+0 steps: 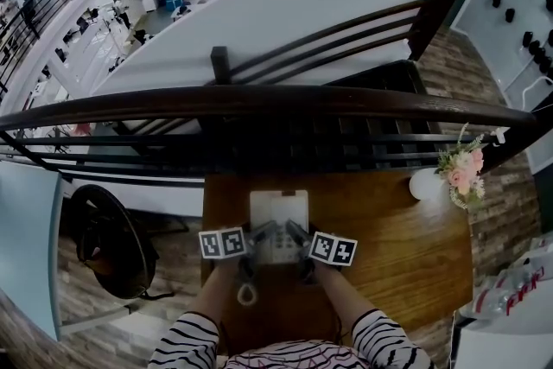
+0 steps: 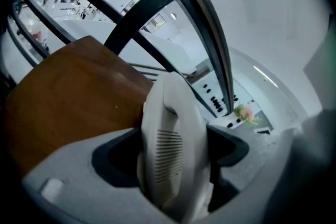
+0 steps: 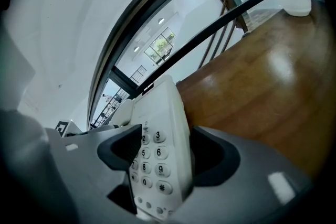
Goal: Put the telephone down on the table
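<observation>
A white telephone (image 1: 278, 216) sits at the near middle of the wooden table (image 1: 393, 259), between my two grippers. My left gripper (image 1: 259, 236) grips its left side. In the left gripper view the ribbed handset (image 2: 169, 134) fills the gap between the jaws of the left gripper (image 2: 173, 157), and both dark pads lie against it. My right gripper (image 1: 299, 236) is at the phone's right side. In the right gripper view the keypad body (image 3: 157, 136) stands between the wide-spread jaws of the right gripper (image 3: 164, 152), with slack at the right pad.
The phone's cord loop (image 1: 247, 293) hangs off the table's near edge. A white vase (image 1: 425, 184) with pink flowers (image 1: 464, 168) stands at the far right corner. A dark railing (image 1: 259, 104) runs just beyond the table, and a dark chair (image 1: 104, 242) is at the left.
</observation>
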`<state>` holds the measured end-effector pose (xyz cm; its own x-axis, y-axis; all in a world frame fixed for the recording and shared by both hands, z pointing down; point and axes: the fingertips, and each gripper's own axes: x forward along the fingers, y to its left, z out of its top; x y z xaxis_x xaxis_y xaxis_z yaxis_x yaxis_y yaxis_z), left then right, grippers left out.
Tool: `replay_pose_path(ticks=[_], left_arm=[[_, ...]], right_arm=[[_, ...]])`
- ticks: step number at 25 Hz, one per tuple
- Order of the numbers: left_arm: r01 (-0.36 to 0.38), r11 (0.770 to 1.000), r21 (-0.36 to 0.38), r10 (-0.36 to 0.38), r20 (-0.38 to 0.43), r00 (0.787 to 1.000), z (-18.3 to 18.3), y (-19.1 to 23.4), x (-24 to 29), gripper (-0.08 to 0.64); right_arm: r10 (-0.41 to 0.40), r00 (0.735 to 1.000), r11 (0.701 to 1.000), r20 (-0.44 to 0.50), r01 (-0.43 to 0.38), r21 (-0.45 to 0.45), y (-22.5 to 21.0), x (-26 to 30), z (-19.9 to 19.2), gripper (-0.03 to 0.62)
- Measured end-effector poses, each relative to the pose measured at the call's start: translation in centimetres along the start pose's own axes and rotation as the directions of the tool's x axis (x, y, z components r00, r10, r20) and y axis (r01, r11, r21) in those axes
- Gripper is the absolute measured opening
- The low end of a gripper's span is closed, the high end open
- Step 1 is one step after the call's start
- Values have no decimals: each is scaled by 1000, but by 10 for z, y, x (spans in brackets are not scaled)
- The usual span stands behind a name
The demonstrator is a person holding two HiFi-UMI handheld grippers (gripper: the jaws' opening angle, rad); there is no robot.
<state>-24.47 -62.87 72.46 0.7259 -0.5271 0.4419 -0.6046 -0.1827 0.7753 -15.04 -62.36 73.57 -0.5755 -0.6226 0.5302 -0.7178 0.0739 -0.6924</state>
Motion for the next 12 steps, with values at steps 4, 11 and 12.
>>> replay_pose_path(ticks=[4, 11, 12], left_arm=[[-14, 1000, 24, 14, 21, 1000, 2, -2, -1, 390], [-32, 999, 43, 30, 55, 998, 3, -6, -13, 389], [-33, 999, 43, 31, 60, 998, 2, -8, -16, 390]], right_arm=[[-9, 1000, 1000, 8, 9, -12, -1, -3, 1, 296], [-7, 999, 1000, 42, 8, -27, 4, -15, 4, 287], [-8, 999, 999, 46, 9, -30, 5, -18, 4, 287]])
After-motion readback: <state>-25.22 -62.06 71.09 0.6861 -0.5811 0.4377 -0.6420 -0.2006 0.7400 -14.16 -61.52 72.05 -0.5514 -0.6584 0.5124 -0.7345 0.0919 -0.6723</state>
